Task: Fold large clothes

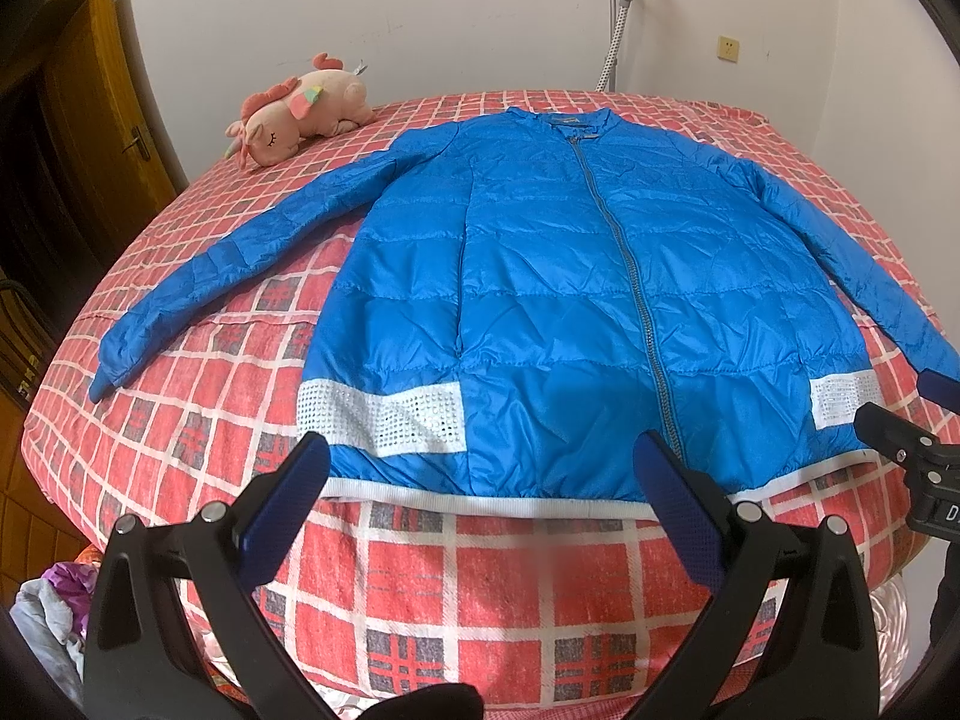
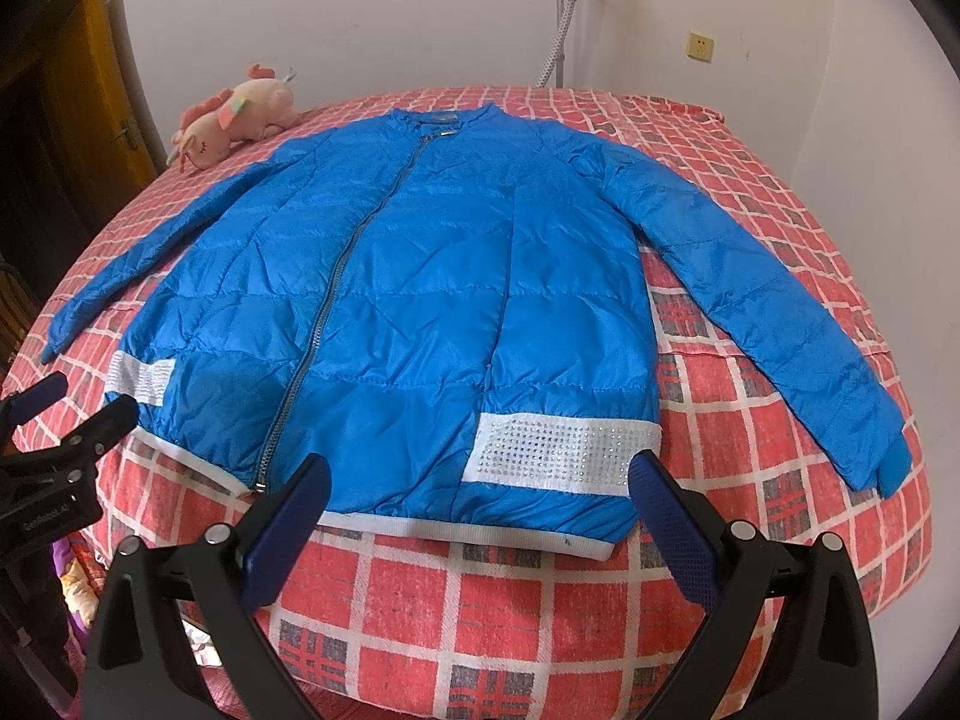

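Lying flat and face up on the bed [image 1: 180, 396], the blue jacket [image 1: 558, 276] is your landmark: zip closed, collar toward the far wall, white hem band toward you, both sleeves spread out and angled down toward the near edge. The bed carries a red, white and grey checked cover. White studded panels sit low on the jacket at either side, just above the hem.

Your left gripper [image 1: 480, 480] hovers just on the near side of the jacket's hem, its two blue-padded fingers [image 1: 288, 510] spread wide apart with nothing between them; one fingertip lines up with the jacket's left studded panel, the other sits near the bottom of the zip. Your right gripper [image 2: 480, 486] is likewise held wide apart and empty, on the near side of the hem, spanning the jacket's right studded panel [image 2: 564, 450]. Whether either gripper touches the fabric cannot be told.

Each gripper shows at the edge of the other's view, just beside the jacket's lower corners.

Beyond the jacket's left shoulder, a pink plush toy [image 1: 300, 114] lies on its side on the bed, apart from the sleeve. Behind the jacket's collar, a white hose on a stand [image 1: 618, 18] rises against the wall, with a yellowish wall socket [image 1: 728, 48] to its right. Left of the jacket, past the bed's edge, stands a wooden door [image 1: 102, 96].
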`<state>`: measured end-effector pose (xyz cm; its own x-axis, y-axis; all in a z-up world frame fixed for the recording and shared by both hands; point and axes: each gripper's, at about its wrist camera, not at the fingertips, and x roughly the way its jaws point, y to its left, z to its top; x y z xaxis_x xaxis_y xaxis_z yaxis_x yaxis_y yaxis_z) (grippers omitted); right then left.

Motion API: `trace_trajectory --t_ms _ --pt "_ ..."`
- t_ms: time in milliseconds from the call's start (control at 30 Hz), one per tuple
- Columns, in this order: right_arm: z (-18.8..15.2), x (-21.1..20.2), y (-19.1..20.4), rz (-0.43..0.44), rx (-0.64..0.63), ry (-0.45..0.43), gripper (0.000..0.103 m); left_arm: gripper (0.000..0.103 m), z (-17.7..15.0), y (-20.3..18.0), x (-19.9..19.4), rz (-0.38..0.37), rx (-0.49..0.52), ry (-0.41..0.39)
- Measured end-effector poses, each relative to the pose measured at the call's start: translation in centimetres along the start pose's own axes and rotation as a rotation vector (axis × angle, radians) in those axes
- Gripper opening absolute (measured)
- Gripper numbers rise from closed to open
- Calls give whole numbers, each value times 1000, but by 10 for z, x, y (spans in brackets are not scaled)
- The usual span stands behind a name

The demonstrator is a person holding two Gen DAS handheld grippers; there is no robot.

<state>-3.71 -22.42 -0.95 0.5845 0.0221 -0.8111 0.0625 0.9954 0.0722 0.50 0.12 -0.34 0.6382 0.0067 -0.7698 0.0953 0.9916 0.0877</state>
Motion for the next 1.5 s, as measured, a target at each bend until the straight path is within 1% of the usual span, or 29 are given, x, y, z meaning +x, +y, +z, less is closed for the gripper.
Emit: trace_trajectory --t_ms 633,733,833,867,933,1033,1067,1100,1167,1200,1233,1300,1333,1367,1400,1433,1500 --pt "5 3 -3 10 10 3 99 100 6 -6 0 6 18 -1" --pt "8 4 -14 38 36 -6 99 100 10 -9 3 3 34 -15" --pt "10 6 -31 28 58 -30 99 100 18 -15 10 -24 67 -39" --pt "11 6 -44 17 79 -39 99 100 20 -18 13 -30 83 -41" --pt "12 8 -73 24 143 -36 99 100 28 -25 23 -72 123 -40" --pt "7 9 -122 12 265 -28 99 100 42 -32 38 -108 139 -24" --pt "4 8 -146 -19 322 -33 99 100 46 -35 42 -116 138 -17" --pt "0 7 -166 -49 371 -32 99 100 52 -35 50 -140 130 0" --pt "-9 5 -214 -89 489 -16 99 100 61 -35 65 -198 105 28" --pt "-13 4 -238 -110 543 -7 99 100 66 -34 73 -228 88 25" --pt "-16 4 -255 -135 581 2 99 100 70 -32 79 -229 77 20" --pt "-25 2 -300 -213 666 15 99 100 79 -33 91 -200 75 20" --pt "-29 4 -318 -225 692 31 99 100 83 -33 97 -198 75 24" --pt "-32 7 -331 -218 723 46 99 100 88 -33 103 -194 69 30" --pt "-36 11 -342 -189 750 61 99 100 92 -32 107 -188 61 34" --pt "-39 18 -354 -135 776 78 99 100 96 -31 112 -182 53 39" --pt "-41 31 -365 -77 786 109 99 100 101 -28 120 -176 40 44"
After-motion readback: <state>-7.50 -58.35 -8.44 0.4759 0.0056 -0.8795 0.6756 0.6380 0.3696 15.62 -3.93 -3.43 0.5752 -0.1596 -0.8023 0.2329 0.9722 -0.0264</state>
